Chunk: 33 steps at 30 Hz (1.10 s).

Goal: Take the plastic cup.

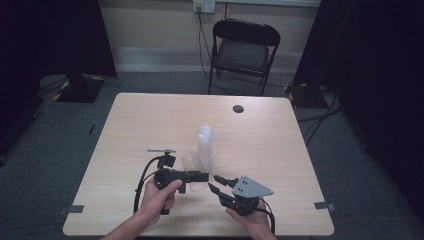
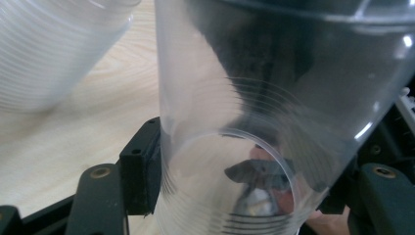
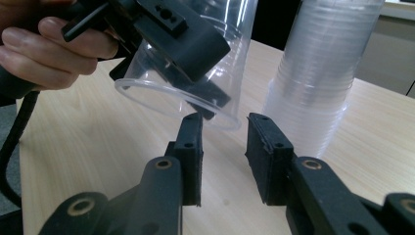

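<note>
we had the left gripper (image 1: 200, 176) clamped on one clear cup (image 3: 188, 81), tilted just off the table at 6 o'clock of the cup stack (image 1: 205, 145), so the right gripper (image 3: 224, 147), jaws apart and empty, could take its rim.

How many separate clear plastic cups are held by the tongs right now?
1: the single cup is clamped in the left tongs. The stack of cups stands on the table; its number cannot be told.

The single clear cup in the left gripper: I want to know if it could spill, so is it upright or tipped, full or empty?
Tipped and empty: the cup lies sideways in the left gripper, nothing inside.
</note>
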{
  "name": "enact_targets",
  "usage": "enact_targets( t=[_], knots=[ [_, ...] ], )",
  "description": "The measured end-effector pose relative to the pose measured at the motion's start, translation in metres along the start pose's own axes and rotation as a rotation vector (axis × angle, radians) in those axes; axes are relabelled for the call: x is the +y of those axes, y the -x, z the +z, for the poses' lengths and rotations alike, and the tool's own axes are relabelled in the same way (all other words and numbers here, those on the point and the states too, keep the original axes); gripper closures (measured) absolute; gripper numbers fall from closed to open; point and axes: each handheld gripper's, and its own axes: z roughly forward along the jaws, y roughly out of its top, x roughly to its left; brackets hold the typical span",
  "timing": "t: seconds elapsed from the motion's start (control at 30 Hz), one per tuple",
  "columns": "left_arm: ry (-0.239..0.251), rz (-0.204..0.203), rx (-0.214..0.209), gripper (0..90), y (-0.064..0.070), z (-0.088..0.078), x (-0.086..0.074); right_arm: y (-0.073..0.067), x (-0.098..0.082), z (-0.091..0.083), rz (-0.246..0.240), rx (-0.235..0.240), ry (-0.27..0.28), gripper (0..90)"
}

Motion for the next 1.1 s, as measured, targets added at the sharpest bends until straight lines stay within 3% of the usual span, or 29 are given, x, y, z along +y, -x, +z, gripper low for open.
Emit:
enact_targets(
  t=[0.27, 0.5, 0.77, 0.87, 1.03, 1.1],
  knots=[
    [-0.007, 0.024, 0.007, 35.1, 0.006, 0.002, -0.001, -0.002, 0.0, 0.003, -0.027, -0.012, 0.036, 67.0],
    [0.017, 0.051, 0.004, 34.7, 0.012, 0.004, 0.0, -0.005, 0.002, 0.005, -0.032, -0.032, 0.083, 67.6],
    [0.045, 0.05, -0.006, 34.4, 0.018, -0.001, 0.001, -0.003, 0.013, 0.015, -0.048, -0.053, 0.099, 68.2],
    [0.033, 0.013, -0.046, 34.3, 0.015, 0.0, 0.001, -0.003, 0.015, 0.023, -0.043, -0.056, 0.128, 68.1],
    [0.043, 0.034, -0.013, 33.8, 0.016, -0.001, -0.001, -0.006, 0.014, 0.033, -0.049, -0.064, 0.15, 68.7],
    [0.047, 0.03, -0.021, 33.7, 0.016, -0.001, -0.001, -0.006, 0.013, 0.034, -0.05, -0.068, 0.158, 69.3]
  ],
)
